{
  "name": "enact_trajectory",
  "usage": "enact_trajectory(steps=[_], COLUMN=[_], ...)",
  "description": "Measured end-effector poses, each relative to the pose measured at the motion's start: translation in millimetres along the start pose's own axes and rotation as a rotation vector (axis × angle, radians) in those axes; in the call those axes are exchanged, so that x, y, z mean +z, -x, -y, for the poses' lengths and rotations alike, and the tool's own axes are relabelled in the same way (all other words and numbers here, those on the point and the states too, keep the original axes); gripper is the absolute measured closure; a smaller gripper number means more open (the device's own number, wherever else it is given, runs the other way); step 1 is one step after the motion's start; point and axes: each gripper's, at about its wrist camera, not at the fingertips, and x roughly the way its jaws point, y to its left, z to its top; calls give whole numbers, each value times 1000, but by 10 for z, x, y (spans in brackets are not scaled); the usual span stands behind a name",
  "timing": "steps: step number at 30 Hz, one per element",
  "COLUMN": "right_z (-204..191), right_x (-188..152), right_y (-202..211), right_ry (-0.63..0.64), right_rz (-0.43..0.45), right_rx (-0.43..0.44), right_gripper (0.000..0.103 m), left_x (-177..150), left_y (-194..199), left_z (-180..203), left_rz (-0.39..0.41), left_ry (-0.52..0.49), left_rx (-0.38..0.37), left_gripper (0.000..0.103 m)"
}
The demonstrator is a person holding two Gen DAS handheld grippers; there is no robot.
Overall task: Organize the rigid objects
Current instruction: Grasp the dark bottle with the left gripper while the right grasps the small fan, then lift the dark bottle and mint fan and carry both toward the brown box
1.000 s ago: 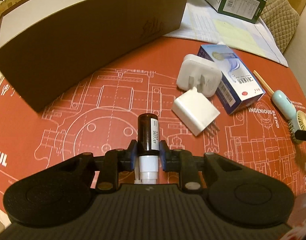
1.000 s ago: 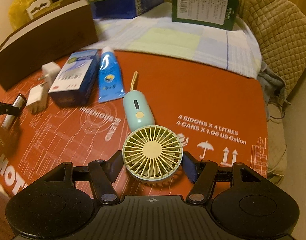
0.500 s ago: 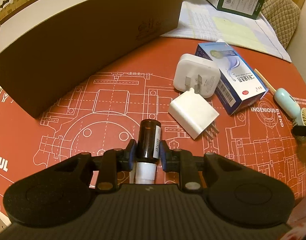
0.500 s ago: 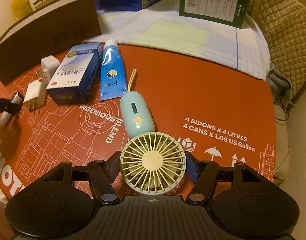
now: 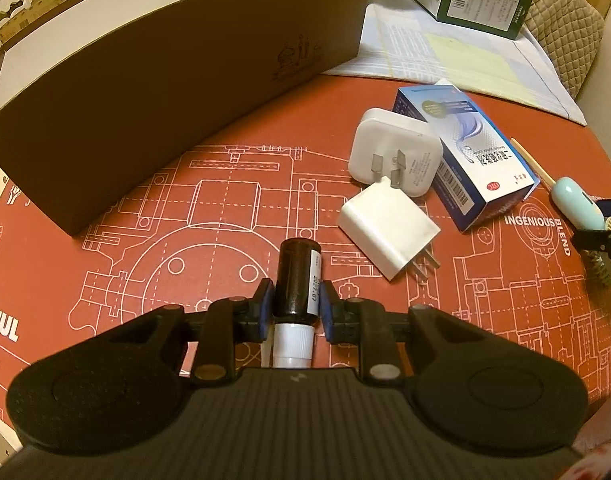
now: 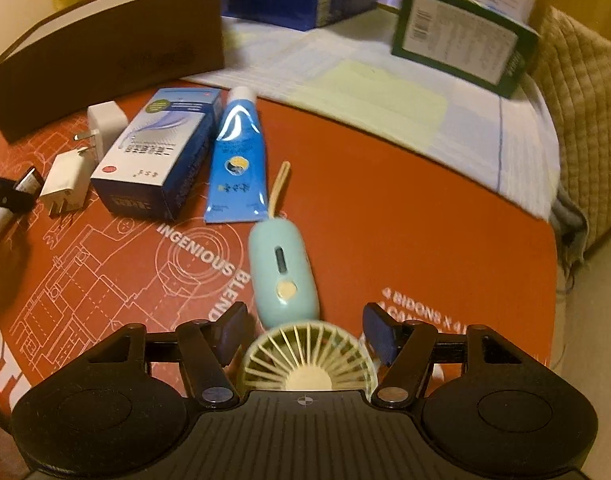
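Step in hand, as judged: two pickups under way, with transfer into the long brown cardboard box with white inside (image 5: 153,80) presumably next.

Left gripper (image 5: 294,308): clenched on a small dark-brown glass bottle with white ribbed cap and paper label (image 5: 295,286), body forward, cap toward the camera, near the box's front wall, above the red printed mat (image 5: 225,216).

Right gripper (image 6: 305,330): jaws just closing, blue pads (image 6: 379,334) not visibly pressing; round slatted head of a mint-green plastic handheld fan (image 6: 283,276) between them, smooth oval handle lying on the mat, far from the box.

Next move, as judged: full closure on the fan head, a lift, then carriage over the box rim.

Between box and fan: two white, hard, glossy plug adapters (image 5: 387,230), a blue-and-white carton (image 6: 157,156), a soft blue tube (image 6: 235,164).
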Motion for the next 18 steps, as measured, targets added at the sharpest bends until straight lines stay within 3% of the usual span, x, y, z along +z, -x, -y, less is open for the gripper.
enact_trajectory(steps=[3,4,18], right_z=[-43,-53,-80], right_x=[39,55,56], right_y=[-37,-45,-25], right_ry=[37,46,23], right_rz=[8,8,24], right_rx=[19,29,23], right_gripper=[71,73,73], left_x=[7,9,8], left_y=[-7,-9,-10], left_z=[1,2,30], left_rz=[4,6,14], left_ry=[3,4,15], left_rx=[3,5,17], left_gripper=[83,83,84])
